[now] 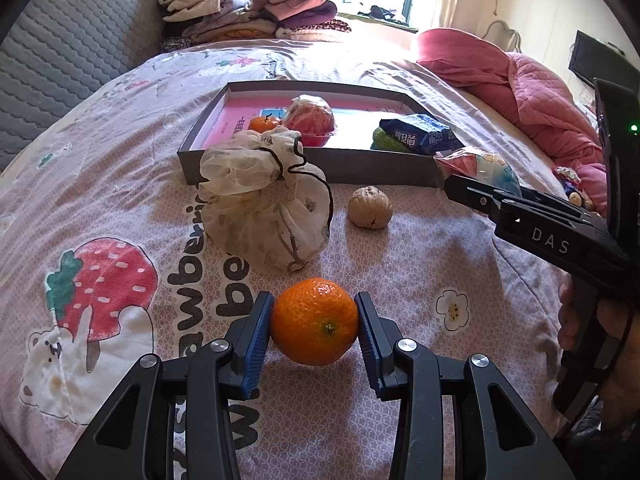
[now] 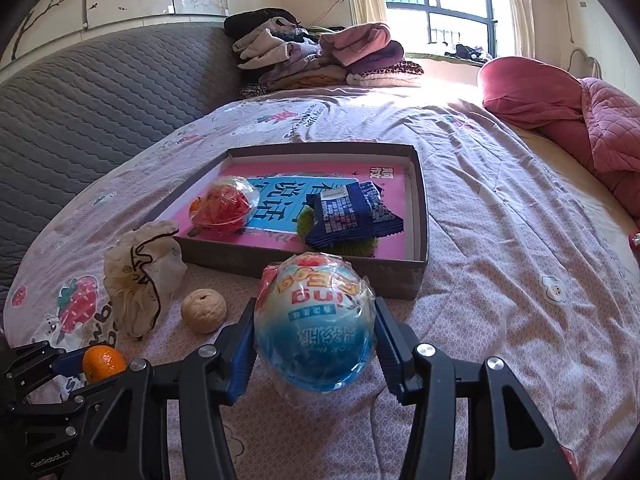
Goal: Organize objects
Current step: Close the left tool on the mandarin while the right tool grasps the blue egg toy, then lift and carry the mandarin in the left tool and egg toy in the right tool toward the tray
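My left gripper [image 1: 316, 324] is shut on an orange [image 1: 315, 322], its blue pads pressing both sides low over the bedsheet. My right gripper [image 2: 316, 328] is shut on a plastic-wrapped blue-and-white egg [image 2: 316, 324] just before the near wall of the grey box [image 2: 420, 216]. In the left wrist view that egg [image 1: 480, 168] shows at the right, beside the box [image 1: 304, 166]. In the right wrist view the orange [image 2: 103, 363] sits at bottom left. The box holds a small orange [image 1: 264, 123], a red clear-wrapped ball [image 1: 312, 120], a blue packet [image 1: 420, 134] and something green [image 1: 384, 140].
A white drawstring bag [image 1: 264, 208] and a walnut [image 1: 370, 207] lie on the sheet between the grippers and the box. Folded clothes [image 1: 256, 8] are piled at the far end, a pink quilt [image 1: 520, 88] lies right, a grey padded headboard [image 1: 72, 48] left.
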Tool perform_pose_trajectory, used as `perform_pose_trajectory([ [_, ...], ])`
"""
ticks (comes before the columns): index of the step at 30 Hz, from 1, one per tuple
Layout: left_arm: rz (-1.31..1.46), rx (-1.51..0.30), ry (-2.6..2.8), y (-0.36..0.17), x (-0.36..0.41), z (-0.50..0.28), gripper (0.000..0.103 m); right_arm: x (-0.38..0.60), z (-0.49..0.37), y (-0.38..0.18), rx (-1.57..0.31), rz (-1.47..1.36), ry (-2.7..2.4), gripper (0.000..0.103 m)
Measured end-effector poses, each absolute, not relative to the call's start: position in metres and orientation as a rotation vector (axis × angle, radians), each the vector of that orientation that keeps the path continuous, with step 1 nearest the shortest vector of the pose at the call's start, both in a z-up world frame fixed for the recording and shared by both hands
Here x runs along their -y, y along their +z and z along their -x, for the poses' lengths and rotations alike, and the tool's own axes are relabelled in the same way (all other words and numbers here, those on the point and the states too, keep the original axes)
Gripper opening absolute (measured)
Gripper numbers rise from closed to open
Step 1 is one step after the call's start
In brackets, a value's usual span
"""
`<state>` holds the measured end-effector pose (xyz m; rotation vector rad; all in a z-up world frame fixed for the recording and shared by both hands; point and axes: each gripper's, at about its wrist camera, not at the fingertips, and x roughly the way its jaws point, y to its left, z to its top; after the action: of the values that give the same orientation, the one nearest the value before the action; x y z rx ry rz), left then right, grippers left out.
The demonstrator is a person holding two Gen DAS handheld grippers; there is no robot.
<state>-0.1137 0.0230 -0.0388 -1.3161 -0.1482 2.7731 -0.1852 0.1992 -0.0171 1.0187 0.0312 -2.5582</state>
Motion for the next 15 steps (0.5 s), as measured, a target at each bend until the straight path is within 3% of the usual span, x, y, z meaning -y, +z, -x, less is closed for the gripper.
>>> perform_pose_trajectory([
  [15,1.265,0.133,2.811,-0.018,-0.024,0.108,0.042,-0.186,0.155,0.000,-0.038,-0.950,-2.505,0.053],
])
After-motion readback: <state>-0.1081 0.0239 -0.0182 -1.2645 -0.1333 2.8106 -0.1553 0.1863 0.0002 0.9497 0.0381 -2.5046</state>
